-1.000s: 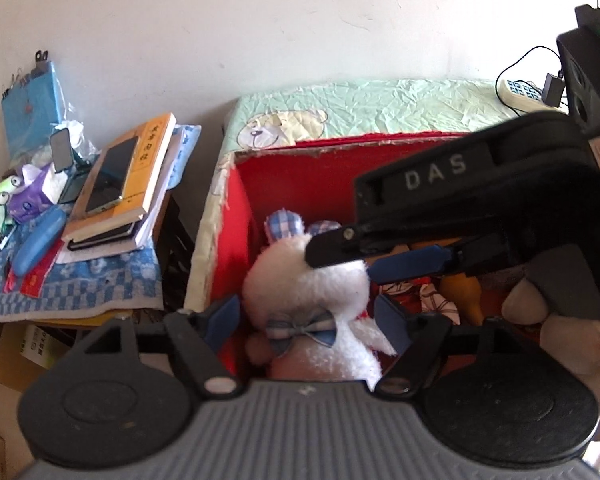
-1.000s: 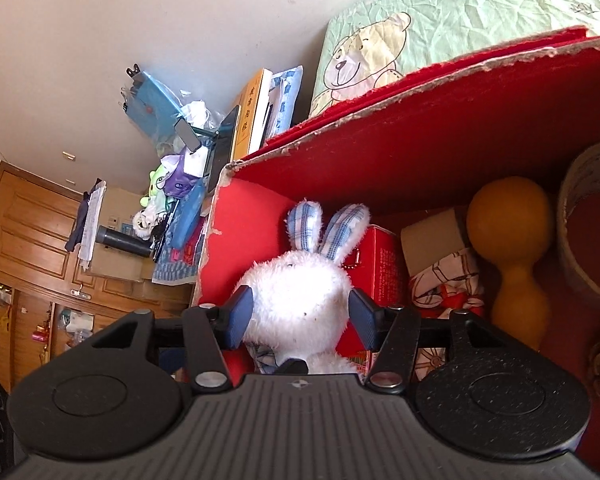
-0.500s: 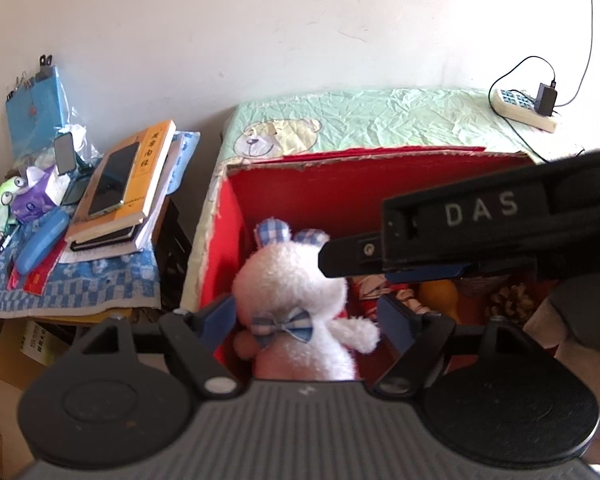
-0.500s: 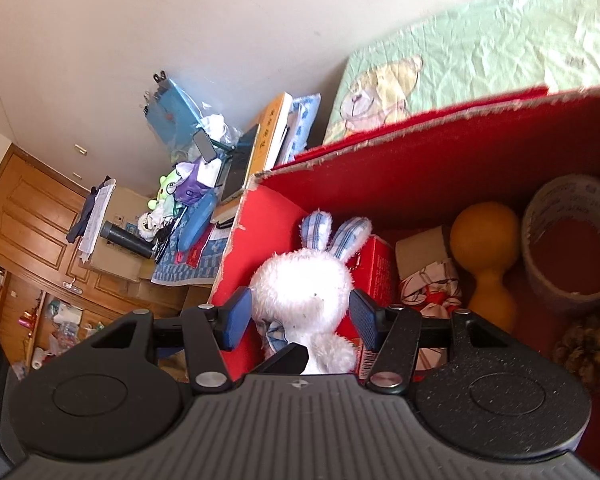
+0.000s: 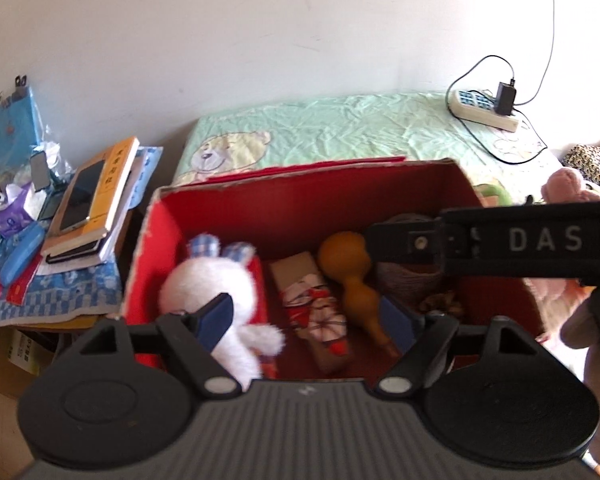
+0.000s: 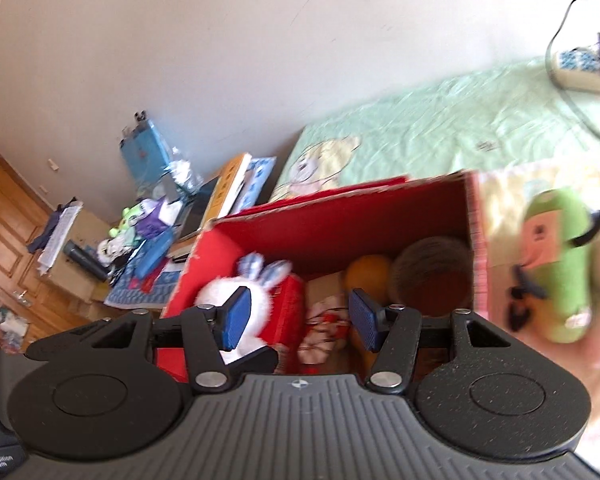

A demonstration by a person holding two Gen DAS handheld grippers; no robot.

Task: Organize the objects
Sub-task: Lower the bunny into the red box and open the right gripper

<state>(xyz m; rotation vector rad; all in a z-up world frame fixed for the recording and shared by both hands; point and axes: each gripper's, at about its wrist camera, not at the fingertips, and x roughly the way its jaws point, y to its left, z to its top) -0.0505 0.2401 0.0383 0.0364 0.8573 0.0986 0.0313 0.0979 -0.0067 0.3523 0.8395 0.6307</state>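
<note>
Inside the red cardboard box [image 5: 220, 208] at its left end sits the white plush rabbit [image 5: 208, 284], its lower body hidden behind the opening, empty left gripper [image 5: 306, 316]. Beside it the right gripper [image 6: 298, 320] hangs unclenched, grasping nothing (its view is blurred).

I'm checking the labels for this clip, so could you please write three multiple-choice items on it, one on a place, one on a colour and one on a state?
1. Where does the white plush rabbit sit in the red box?
A. left end
B. right end
C. outside it

2. What colour is the plush toy lying outside the box?
A. blue
B. green
C. black

3. How are the jaws of the right gripper?
A. shut on the rabbit
B. shut on the gourd
C. open, holding nothing

Answers:
1. A, it leans by the box's left wall.
2. B, the right wrist view shows it green.
3. C, its blue pads stand apart with nothing pressed between them.
</note>
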